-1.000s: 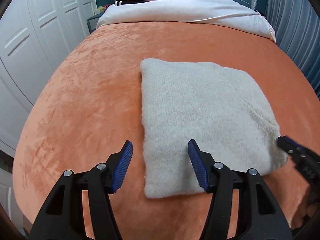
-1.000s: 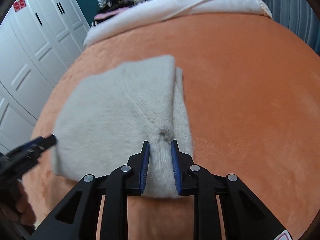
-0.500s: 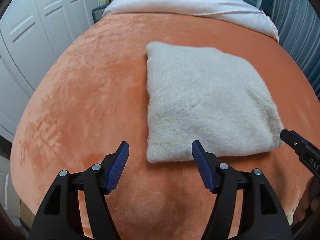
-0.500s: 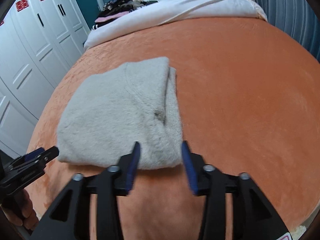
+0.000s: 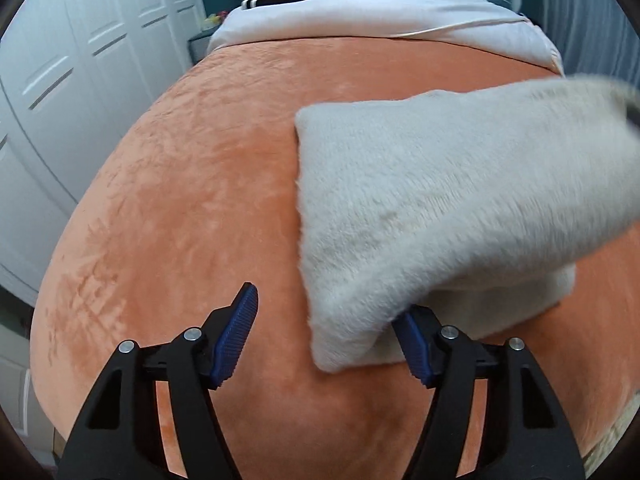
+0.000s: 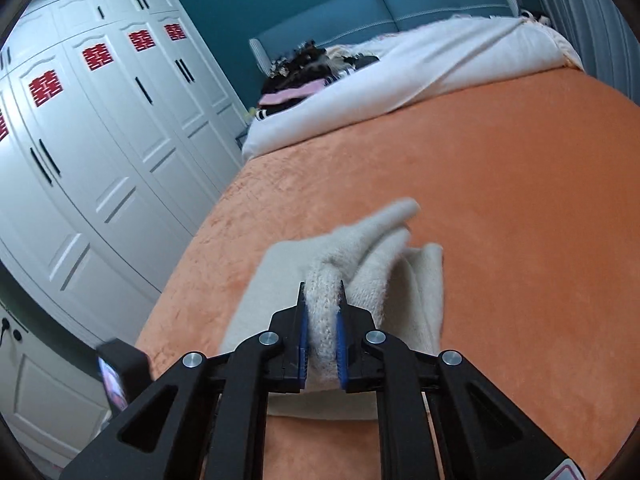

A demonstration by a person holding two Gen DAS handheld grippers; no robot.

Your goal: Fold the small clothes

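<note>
A folded cream fuzzy garment [image 5: 440, 208] lies on the orange bedspread [image 5: 180, 208]. Its right side is lifted off the bed and blurred. My left gripper [image 5: 326, 336] is open and empty at the garment's near left corner, with the cloth draped over its right finger [image 5: 412, 344]. In the right wrist view my right gripper [image 6: 322, 344] is shut on a thick fold of the garment [image 6: 324, 300] and holds it raised above the bedspread [image 6: 500, 200].
A white duvet [image 6: 420, 76] and a pile of dark clothes [image 6: 316, 68] lie at the head of the bed. White wardrobe doors [image 6: 100, 160] stand along the left. The left hand's gripper body [image 6: 118, 372] shows at lower left in the right wrist view.
My right gripper opened, then shut on the garment's right edge and lifted it up. My left gripper stayed open and moved slightly towards the garment's near corner.
</note>
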